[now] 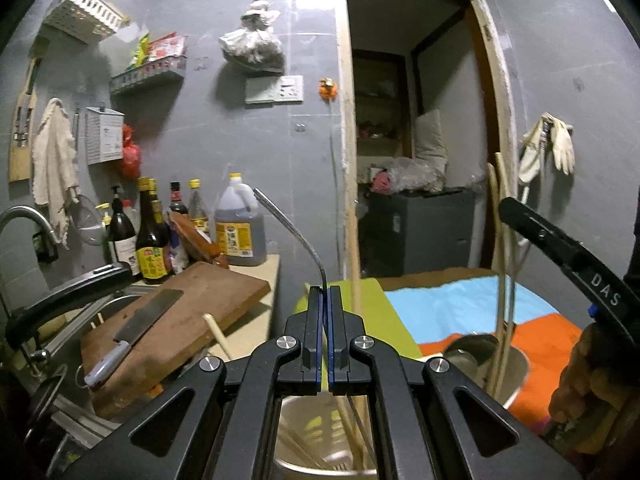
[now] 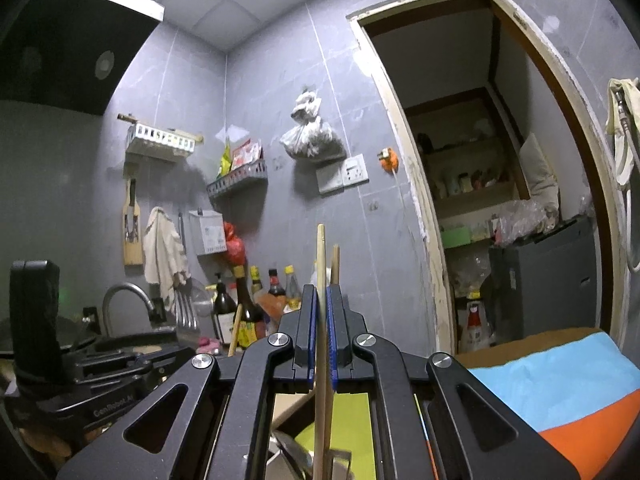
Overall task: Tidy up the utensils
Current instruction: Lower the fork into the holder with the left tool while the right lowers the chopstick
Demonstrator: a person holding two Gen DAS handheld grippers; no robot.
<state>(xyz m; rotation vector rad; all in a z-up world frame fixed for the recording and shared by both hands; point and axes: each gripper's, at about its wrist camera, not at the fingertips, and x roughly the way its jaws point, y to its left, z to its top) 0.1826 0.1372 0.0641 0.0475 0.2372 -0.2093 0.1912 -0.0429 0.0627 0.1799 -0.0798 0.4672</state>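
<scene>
Left hand-held gripper is clamped tight on a thin metal utensil handle, which curves up and away to the left from between the blue pads; its working end is hidden below the jaws. Beneath this gripper sits a pale plastic utensil bucket with sticks and what looks like a fork inside.

Over on the right, the right hand-held gripper is closed on a pale wooden chopstick, standing nearly upright between the pads, with a second, darker stick just behind it; whether that one is also pinched, I cannot tell. From the left camera, the right tool comes in from the edge above a round steel pot holding long wooden sticks.

The pot rests on a bench cloth in green, blue and orange. Left of it, a wooden chopping board carries a cleaver with a grey handle, beside a cluster of sauce bottles.
</scene>
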